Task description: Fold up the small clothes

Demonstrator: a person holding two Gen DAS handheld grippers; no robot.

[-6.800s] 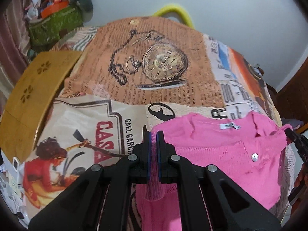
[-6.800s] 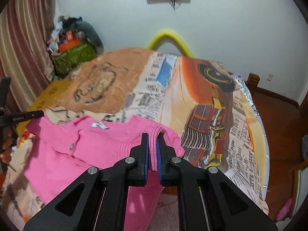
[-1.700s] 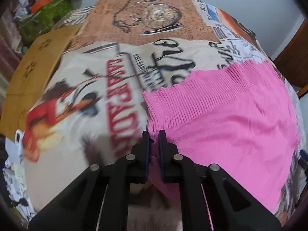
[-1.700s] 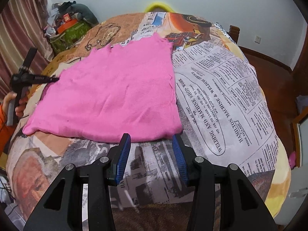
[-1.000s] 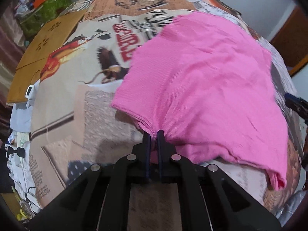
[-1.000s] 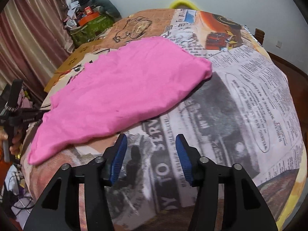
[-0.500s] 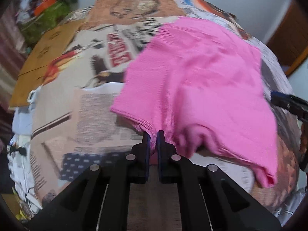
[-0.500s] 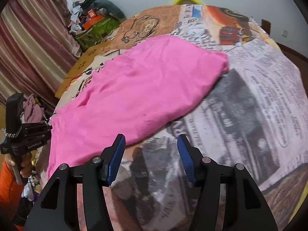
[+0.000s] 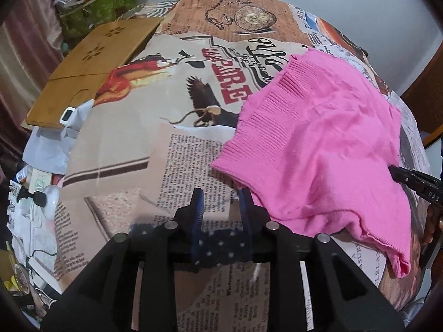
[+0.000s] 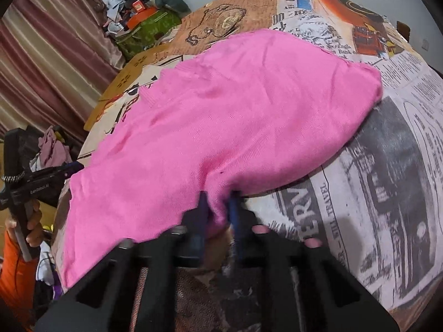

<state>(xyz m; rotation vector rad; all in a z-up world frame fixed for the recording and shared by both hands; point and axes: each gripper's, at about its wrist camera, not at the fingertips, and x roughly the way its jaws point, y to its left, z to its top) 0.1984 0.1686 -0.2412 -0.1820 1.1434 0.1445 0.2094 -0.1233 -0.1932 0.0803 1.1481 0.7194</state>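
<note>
A pink knit garment (image 9: 326,144) lies spread on the table's newspaper-print cloth (image 9: 180,144), its ribbed hem toward the left. My left gripper (image 9: 220,196) sits just off the garment's near-left corner. Its jaws are opening and only the printed cloth shows between them. In the right wrist view the same pink garment (image 10: 235,110) fills the middle. My right gripper (image 10: 218,202) is shut on a pinch of its near edge, and the fabric bunches between the blue pads. Each gripper shows in the other's view: the right gripper (image 9: 409,178) at the garment's right side, the left gripper (image 10: 41,182) in a hand.
A wooden board (image 9: 91,63) lies at the table's far left. Behind it are a green bag (image 9: 105,2) and clutter. Loose items and paper crowd the left table edge (image 9: 36,193). A striped curtain (image 10: 41,55) hangs on the left.
The left gripper has let go of the garment's corner and its jaws have parted. The right gripper has moved onto the garment's near edge and shut on it.
</note>
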